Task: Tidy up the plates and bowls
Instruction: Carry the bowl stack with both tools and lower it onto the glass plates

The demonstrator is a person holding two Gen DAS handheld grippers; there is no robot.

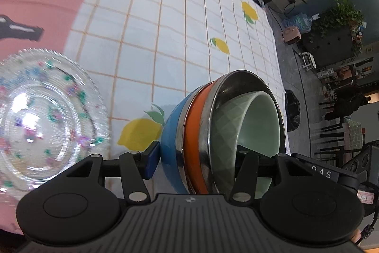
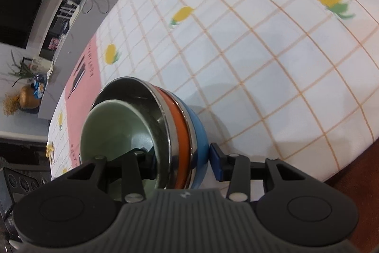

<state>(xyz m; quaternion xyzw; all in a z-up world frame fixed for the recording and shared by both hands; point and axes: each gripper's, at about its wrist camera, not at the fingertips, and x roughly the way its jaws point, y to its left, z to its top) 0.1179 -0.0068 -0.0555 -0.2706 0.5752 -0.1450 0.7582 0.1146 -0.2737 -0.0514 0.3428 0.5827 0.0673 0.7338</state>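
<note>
Left wrist view: left gripper clamped across wall of nested bowl stack, one pad outside on blue shell, other inside green bowl. Glass plate alongside on lemon tablecloth. Right wrist view: right gripper clamped likewise on opposite wall.

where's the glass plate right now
In the left wrist view, the glass plate sits at the far left, beside the nested bowl stack, on the lemon-print tablecloth at its pink border. The right wrist view doesn't show it.

The left hand-held gripper bears white letters, seemingly "DAS", partly hidden.
</note>
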